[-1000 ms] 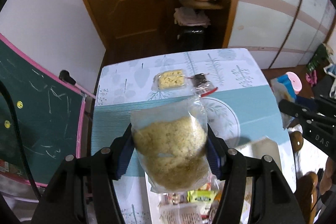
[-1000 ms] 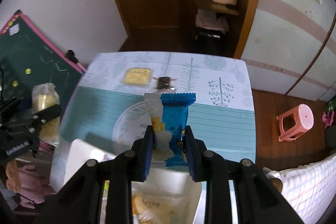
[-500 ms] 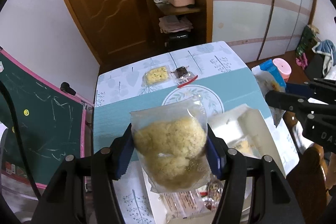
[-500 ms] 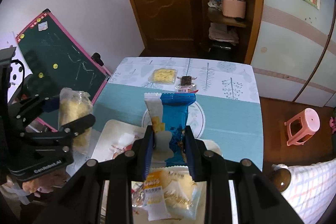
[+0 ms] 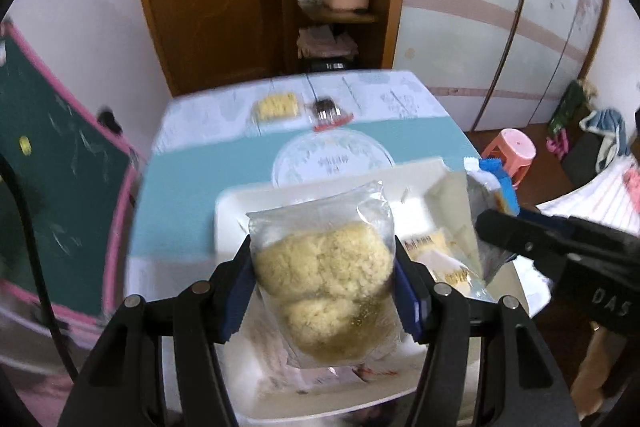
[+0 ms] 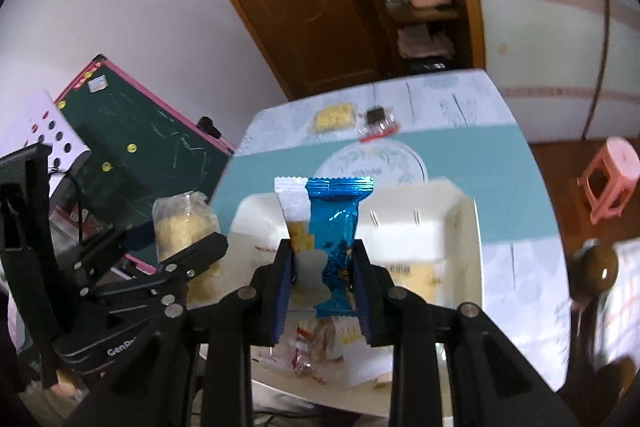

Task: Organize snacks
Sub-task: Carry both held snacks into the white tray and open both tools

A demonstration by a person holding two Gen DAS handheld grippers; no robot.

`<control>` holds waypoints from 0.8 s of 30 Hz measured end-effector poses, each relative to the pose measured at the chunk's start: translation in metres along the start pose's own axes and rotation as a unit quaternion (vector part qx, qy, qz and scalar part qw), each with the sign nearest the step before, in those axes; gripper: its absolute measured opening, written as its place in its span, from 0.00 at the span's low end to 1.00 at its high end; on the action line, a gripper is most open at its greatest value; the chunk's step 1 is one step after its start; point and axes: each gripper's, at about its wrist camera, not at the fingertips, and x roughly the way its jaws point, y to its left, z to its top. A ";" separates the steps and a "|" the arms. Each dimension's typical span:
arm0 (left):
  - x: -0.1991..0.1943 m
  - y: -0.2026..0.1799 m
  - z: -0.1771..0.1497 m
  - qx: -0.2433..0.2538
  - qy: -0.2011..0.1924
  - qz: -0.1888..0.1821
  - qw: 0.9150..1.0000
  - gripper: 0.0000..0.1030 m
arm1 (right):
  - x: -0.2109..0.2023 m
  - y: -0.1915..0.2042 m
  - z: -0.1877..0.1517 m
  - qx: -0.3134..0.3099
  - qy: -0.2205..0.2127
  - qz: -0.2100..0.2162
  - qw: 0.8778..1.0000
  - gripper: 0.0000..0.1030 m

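Left gripper point(image 5: 324, 291): fingers pinch a clear bag of yellow crumbly snack point(image 5: 324, 267), held above the white tray point(image 5: 232, 211).
Right gripper point(image 6: 322, 283): fingers pinch a blue-and-white wrapper point(image 6: 328, 227) over the same tray.
Done: two packets point(image 5: 276, 107) lie side by side at the tabletop's point(image 5: 192, 171) far end.
Left: both held snacks to place; more wrapped snacks in the tray.

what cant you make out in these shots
- Tray contents, left wrist view: mostly hidden behind the held clear bag.
- Print on the blue packet, right wrist view: too small to read.
- Two far snacks on the table: blurred, contents unclear.
- Right gripper, left wrist view: cut off by the edge.
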 end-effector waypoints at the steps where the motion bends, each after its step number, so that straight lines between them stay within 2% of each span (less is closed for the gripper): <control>1: 0.007 0.000 -0.004 -0.004 0.007 -0.003 1.000 0.58 | 0.005 -0.002 -0.005 0.002 0.008 -0.004 1.000 0.27; 5: 0.035 -0.003 -0.026 0.000 0.034 0.018 0.999 0.58 | 0.022 -0.006 -0.020 -0.001 0.025 -0.031 0.999 0.27; 9: 0.051 -0.004 -0.038 -0.004 0.053 0.016 0.998 0.58 | 0.030 -0.010 -0.026 0.005 0.028 -0.043 0.999 0.27; 19: 0.054 -0.005 -0.034 -0.007 0.034 0.034 0.999 0.59 | 0.031 -0.011 -0.026 -0.001 0.015 -0.065 0.998 0.28; 21: 0.053 -0.005 -0.033 -0.009 0.027 0.037 0.999 0.65 | 0.031 -0.012 -0.026 -0.001 0.014 -0.064 0.998 0.28; 23: 0.049 -0.005 -0.032 -0.011 0.014 0.045 0.999 0.82 | 0.033 -0.014 -0.026 0.002 0.015 -0.059 0.998 0.28; 24: 0.047 -0.005 -0.032 -0.011 0.006 0.053 0.999 0.84 | 0.034 -0.016 -0.026 0.008 0.018 -0.051 0.999 0.29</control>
